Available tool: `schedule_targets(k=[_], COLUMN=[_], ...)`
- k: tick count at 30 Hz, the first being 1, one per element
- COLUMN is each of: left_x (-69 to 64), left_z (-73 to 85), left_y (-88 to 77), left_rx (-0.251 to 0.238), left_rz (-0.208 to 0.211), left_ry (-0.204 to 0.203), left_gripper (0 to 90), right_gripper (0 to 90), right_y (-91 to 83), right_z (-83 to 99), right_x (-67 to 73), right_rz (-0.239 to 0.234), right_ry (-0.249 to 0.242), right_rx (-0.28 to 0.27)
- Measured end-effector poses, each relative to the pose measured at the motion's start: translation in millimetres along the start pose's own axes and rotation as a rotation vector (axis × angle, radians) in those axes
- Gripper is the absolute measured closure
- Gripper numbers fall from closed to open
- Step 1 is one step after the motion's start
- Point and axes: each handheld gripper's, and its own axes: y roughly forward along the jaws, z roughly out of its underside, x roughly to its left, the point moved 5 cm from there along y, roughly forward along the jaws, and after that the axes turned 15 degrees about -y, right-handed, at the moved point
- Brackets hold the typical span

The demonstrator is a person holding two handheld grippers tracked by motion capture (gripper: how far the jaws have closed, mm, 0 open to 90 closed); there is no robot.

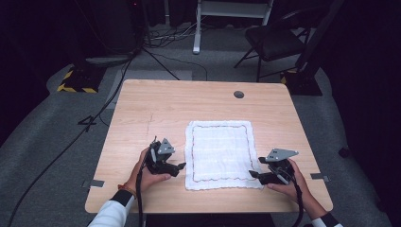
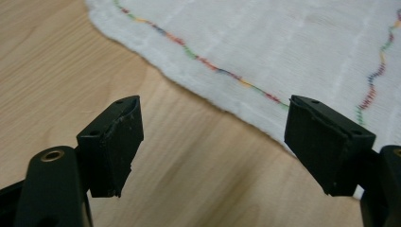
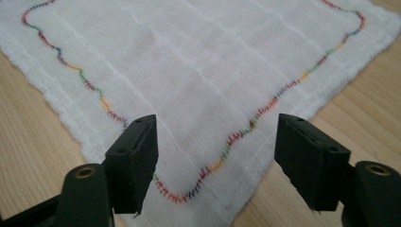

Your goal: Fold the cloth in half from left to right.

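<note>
Cloth point(image 1: 218, 153) lies flat on the counter point(image 1: 142, 109), long axis running twelve to six, and it sits right between my two claws. My left claw point(image 1: 181, 166) hangs at its nine o'clock edge near the lower corner, jaws spread wide, nothing in them. My right claw point(image 1: 253, 174) points in from three o'clock at the near right corner, also wide open and empty, and it looks the closer one: that corner sits just under its jaws in the right gripper view.
</note>
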Motion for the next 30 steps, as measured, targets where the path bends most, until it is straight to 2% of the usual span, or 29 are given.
schedule_targets(k=[2,6,7,9,11,14,17,19,20,23,26,28,30], left_x=[5.1,16.1,17.7,22.0,25.7,32.5,38.4,43.2,43.9,45.9,47.1,48.7,51.5], left_z=[-6.3,-22.6,-26.3,-34.5,-41.6,-54.2,-64.6,-70.8,-72.3,-76.6,-80.8,-83.3,-84.4], left_y=[0.7,9.4,12.7,18.8,26.3,38.3,48.7,56.3,60.3,72.5,82.8,88.5,93.7], left_rx=[-0.007,-0.020,-0.021,-0.039,-0.026,-0.030,-0.032,-0.051,-0.051,-0.040,-0.034,-0.026,-0.013], left_rz=[-0.005,-0.035,-0.034,-0.059,-0.073,-0.089,-0.099,-0.112,-0.099,-0.105,-0.126,-0.117,-0.139], left_ry=[-0.003,-0.009,-0.012,-0.003,0.003,0.002,-0.014,-0.048,-0.079,-0.095,-0.103,-0.119,-0.125], left_gripper=[20.4,20.2,20.8,20.8,21.7,21.6,20.5,20.7,21.2,21.0,20.8,19.7,19.3], right_gripper=[34.0,35.0,35.6,36.9,39.0,39.6,40.5,41.3,41.3,42.0,42.8,43.6,43.6], right_y=[2.2,10.2,13.1,20.1,27.8,40.3,55.1,64.1,67.9,78.4,84.3,86.7,89.2], right_z=[-6.7,-21.4,-25.7,-36.2,-48.4,-64.8,-81.8,-89.3,-92.1,-97.6,-101.9,-105.6,-108.0], right_x=[2.2,8.6,10.3,14.7,19.9,29.2,43.1,52.7,58.1,74.3,85.0,92.2,97.8], right_rz=[0.010,-0.006,-0.013,-0.019,-0.028,-0.059,-0.106,-0.128,-0.141,-0.183,-0.203,-0.220,-0.231], right_ry=[-0.025,-0.058,-0.066,-0.089,-0.108,-0.140,-0.176,-0.206,-0.217,-0.255,-0.289,-0.304,-0.313], right_rx=[-0.008,-0.023,-0.027,-0.034,-0.052,-0.069,-0.086,-0.083,-0.079,-0.072,-0.073,-0.079,-0.080])
